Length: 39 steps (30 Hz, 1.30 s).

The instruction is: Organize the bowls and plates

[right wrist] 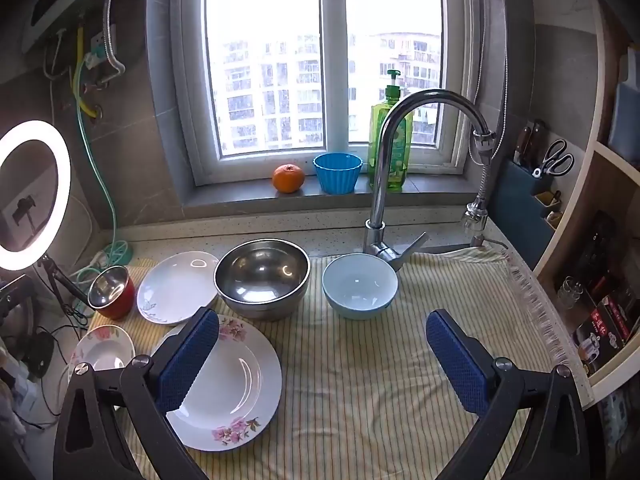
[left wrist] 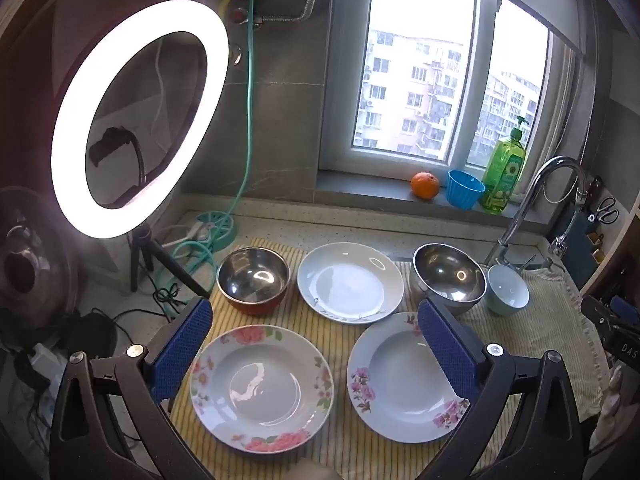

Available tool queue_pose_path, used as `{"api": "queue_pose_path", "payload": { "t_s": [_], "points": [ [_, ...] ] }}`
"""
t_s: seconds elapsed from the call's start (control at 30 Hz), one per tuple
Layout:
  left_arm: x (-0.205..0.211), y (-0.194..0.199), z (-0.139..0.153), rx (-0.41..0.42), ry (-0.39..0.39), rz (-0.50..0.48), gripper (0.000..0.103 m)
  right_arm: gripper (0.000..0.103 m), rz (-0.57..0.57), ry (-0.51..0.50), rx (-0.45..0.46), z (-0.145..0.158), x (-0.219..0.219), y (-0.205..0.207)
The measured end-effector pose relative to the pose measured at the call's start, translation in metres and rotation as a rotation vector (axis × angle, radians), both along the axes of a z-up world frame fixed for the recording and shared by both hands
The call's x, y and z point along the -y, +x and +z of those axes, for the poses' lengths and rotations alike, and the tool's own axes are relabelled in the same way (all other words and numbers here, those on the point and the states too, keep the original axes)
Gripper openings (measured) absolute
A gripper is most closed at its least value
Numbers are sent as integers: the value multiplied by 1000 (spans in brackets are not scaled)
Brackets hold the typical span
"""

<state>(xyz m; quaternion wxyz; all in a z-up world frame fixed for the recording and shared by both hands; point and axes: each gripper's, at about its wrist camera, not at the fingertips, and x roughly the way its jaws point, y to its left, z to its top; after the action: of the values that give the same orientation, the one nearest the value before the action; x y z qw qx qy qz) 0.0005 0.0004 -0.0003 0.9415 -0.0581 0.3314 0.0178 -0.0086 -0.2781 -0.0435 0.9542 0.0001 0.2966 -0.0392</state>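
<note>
Dishes lie on a yellow striped cloth point(right wrist: 380, 380). In front are a rose-rimmed plate point(left wrist: 262, 388) and a pink-blossom plate point(left wrist: 404, 380). Behind them stand a red-sided steel bowl point(left wrist: 253, 280), a white plate point(left wrist: 350, 282), a large steel bowl point(left wrist: 450, 282) and a pale blue bowl point(left wrist: 508, 290). My left gripper point(left wrist: 314, 306) hovers open above the two front plates, holding nothing. My right gripper point(right wrist: 322, 316) is open over bare cloth. Its left finger overlaps the blossom plate point(right wrist: 232, 384), and the pale blue bowl point(right wrist: 360, 284) and the steel bowl point(right wrist: 262, 276) stand just beyond.
A chrome faucet point(right wrist: 384, 160) rises behind the pale blue bowl. An orange point(right wrist: 288, 178), a blue cup point(right wrist: 338, 172) and a green soap bottle point(right wrist: 390, 140) sit on the windowsill. A lit ring light point(left wrist: 136, 120) on a tripod and tangled cables stand at the left. Scissors point(right wrist: 554, 158) hang at the right.
</note>
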Motion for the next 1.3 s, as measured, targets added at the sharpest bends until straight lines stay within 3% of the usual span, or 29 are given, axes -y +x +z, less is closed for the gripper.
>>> {"api": "queue_pose_path", "payload": {
  "t_s": [0.17, 1.3],
  "points": [
    [-4, 4, 4, -12, -14, -3, 102, 103, -13, 45, -6, 4, 3, -2],
    [0, -2, -2, 1, 0, 0, 102, 103, 2, 29, -17, -5, -3, 6]
  ]
}}
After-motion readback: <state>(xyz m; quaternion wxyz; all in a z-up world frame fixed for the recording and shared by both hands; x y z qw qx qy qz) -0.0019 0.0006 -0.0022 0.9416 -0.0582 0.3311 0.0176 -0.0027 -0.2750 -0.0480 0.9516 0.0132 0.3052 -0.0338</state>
